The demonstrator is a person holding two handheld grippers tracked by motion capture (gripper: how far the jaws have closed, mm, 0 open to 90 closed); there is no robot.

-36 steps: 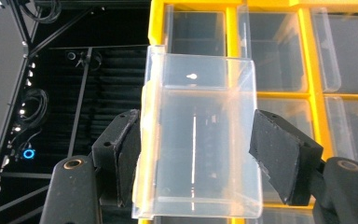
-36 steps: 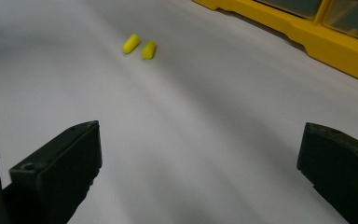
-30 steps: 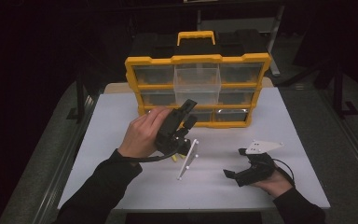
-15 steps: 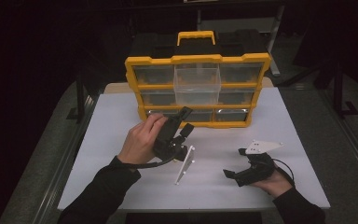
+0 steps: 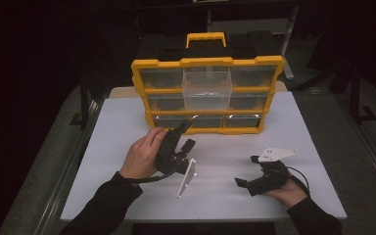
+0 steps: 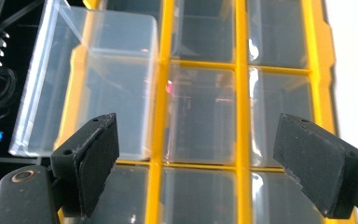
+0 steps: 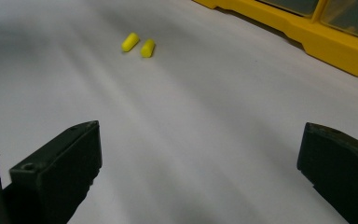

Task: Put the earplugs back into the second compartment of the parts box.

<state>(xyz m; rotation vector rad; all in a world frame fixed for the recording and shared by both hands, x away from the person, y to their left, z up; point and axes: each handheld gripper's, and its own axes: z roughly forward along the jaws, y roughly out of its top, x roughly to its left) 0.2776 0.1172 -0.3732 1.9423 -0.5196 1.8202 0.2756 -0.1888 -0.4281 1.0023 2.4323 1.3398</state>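
— White tabletop (image 5: 117,147) round the left gripper (image 5: 183,138)?
— Bare; jaws just widened, nothing between, yellow organizer (image 5: 208,95) right ahead, clear drawer (image 5: 207,88) protruding.
— Right gripper (image 5: 242,183)?
— Spread, two yellow earplugs (image 7: 138,45) well ahead.

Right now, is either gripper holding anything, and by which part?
Nothing is held. The left gripper has been opening its jaws in front of the yellow drawer organizer, nothing between them. The right gripper is open over the white table.

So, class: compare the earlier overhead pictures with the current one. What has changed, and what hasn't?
The left gripper has dropped lower in front of the yellow drawer cabinet, its jaws opening with nothing between them. The right gripper, the pulled-out clear drawer and the cabinet stayed put.
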